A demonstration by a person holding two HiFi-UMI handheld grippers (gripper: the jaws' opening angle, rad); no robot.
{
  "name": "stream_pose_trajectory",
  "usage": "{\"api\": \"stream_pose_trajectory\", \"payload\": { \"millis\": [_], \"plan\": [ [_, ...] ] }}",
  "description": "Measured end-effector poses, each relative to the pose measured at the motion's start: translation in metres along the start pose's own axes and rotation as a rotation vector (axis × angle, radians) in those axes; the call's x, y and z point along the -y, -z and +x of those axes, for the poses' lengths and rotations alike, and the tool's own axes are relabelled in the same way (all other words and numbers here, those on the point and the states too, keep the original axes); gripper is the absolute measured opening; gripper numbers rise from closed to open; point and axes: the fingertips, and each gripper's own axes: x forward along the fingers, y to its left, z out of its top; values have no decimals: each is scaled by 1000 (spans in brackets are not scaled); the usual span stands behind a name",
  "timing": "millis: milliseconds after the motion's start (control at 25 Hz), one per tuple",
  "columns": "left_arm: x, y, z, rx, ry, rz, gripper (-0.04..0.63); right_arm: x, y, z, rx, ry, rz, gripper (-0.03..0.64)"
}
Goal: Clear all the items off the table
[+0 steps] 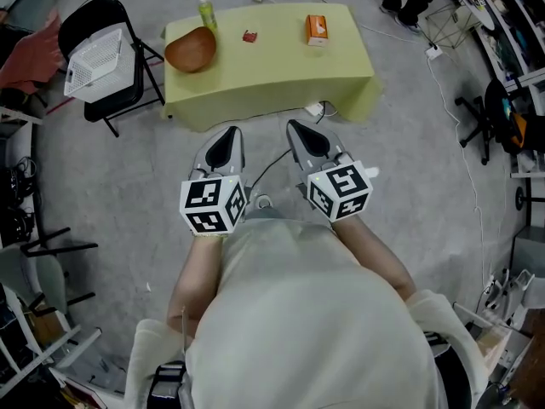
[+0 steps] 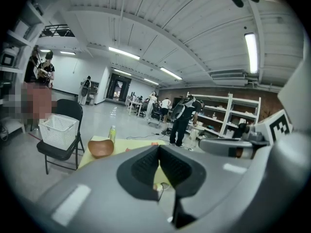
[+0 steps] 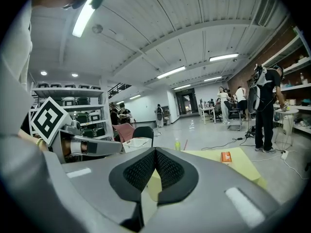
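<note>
- We hold our left claw point(image 1: 228, 136) and right claw point(image 1: 300, 130) clenched and empty, side by side, short of the yellow-green cloth-covered bench point(image 1: 272, 79).
- On it we see a brown wooden bowl point(image 1: 190, 49), a green plastic bottle point(image 1: 207, 13) just behind the bowl, a small red object point(image 1: 249, 36) and an orange carton point(image 1: 317, 29).

The tablecloth point(image 1: 272, 75) is matt yellow fabric, the bowl point(image 1: 190, 49) looks like smooth brown wood, the basket point(image 1: 95, 60) is white plastic, the floor point(image 1: 111, 186) dull grey concrete.
</note>
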Motion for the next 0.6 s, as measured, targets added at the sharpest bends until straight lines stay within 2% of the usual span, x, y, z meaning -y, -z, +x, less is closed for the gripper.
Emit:
{"api": "stream_pose_trajectory", "payload": {
  "millis": [280, 600],
  "plan": [
    [-41, -2, 6, -12, -20, -27, 11, -13, -5, 39, 2, -42, 12, -8],
    [-80, -2, 10, -24, -76, -71, 11, -20, -3, 73, -48, -68, 4, -8]
  ]
}}
